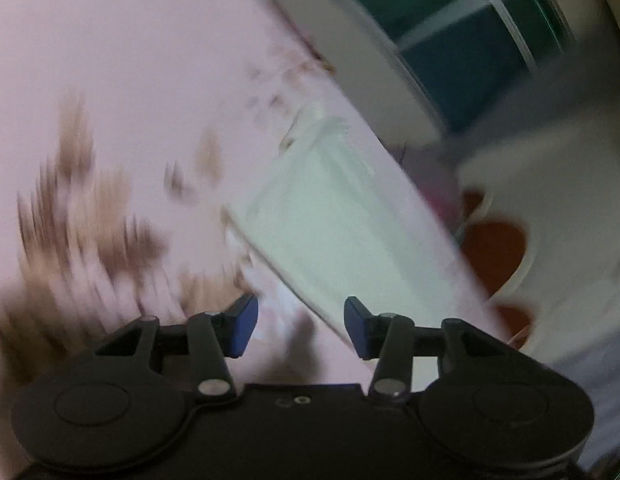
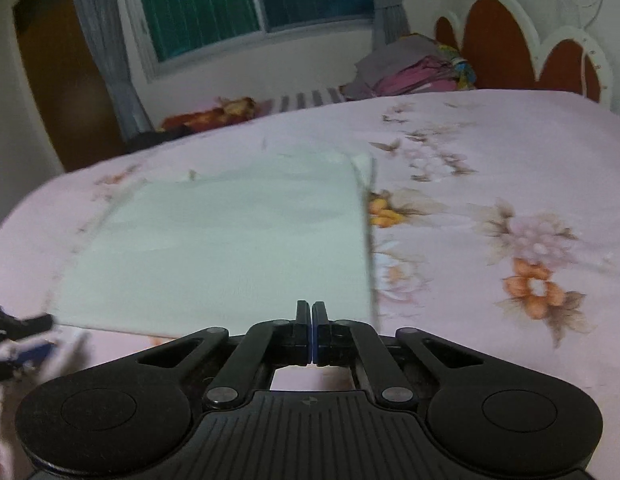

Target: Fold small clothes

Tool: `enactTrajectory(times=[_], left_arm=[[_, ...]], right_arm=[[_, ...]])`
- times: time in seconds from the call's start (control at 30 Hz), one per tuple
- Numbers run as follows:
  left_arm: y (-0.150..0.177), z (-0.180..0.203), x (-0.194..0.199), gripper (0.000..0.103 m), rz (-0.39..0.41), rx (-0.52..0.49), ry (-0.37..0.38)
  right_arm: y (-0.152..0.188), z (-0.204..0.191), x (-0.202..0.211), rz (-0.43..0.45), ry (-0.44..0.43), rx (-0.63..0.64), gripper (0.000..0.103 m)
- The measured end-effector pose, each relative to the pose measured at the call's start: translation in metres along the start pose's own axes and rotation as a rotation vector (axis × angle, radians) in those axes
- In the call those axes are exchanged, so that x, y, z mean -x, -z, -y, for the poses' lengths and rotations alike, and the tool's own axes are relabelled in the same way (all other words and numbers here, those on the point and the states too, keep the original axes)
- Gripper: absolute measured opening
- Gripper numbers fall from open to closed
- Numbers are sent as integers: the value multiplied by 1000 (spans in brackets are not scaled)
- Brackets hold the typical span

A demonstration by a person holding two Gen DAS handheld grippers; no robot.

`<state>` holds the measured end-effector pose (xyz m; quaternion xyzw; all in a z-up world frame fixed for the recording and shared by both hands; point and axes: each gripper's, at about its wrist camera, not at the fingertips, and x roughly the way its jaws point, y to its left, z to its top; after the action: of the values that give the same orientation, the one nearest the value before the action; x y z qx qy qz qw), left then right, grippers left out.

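The right gripper (image 2: 312, 320) has its jaws pressed together at the near edge of the pale green cloth (image 2: 230, 248); whether fabric is pinched, I cannot tell. The left gripper (image 1: 301, 326) gapes wide, blurred. The cloth lies flat on the floral bedsheet (image 2: 490, 184), near the bed's left edge

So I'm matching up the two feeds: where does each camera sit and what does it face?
Left wrist: on the open left gripper, tilted over the pale cloth on the floral bedsheet.
Right wrist: on the shut right gripper, facing across the cloth toward the window.
Shared: cloth, sheet, window.
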<state>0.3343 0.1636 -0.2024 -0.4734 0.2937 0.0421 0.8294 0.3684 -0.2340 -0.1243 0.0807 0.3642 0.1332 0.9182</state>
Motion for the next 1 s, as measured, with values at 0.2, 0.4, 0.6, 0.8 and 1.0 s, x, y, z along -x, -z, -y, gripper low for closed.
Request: enactTrajectory(times=[0.2,0.4,0.6,0.8,1.0], left_arm=[[-13,-4,-32,36,75,70,38],[-30,1,-65,26,148,110,16],[-33,2,-77,12,183,141,18],[-34,4,-74,8,173,128,42],[-37,7,-75,17,201,116,-4]], right_arm=[[-30,-35,-29,16,-85,45,0],[-71,-60,-100,-45,-116,55,0],[-86,-77,-147,-87,-129,58,0],[-83,-82,-158,-102,-161,72,0],[-78,-77,-177,-168,-169,102,0]])
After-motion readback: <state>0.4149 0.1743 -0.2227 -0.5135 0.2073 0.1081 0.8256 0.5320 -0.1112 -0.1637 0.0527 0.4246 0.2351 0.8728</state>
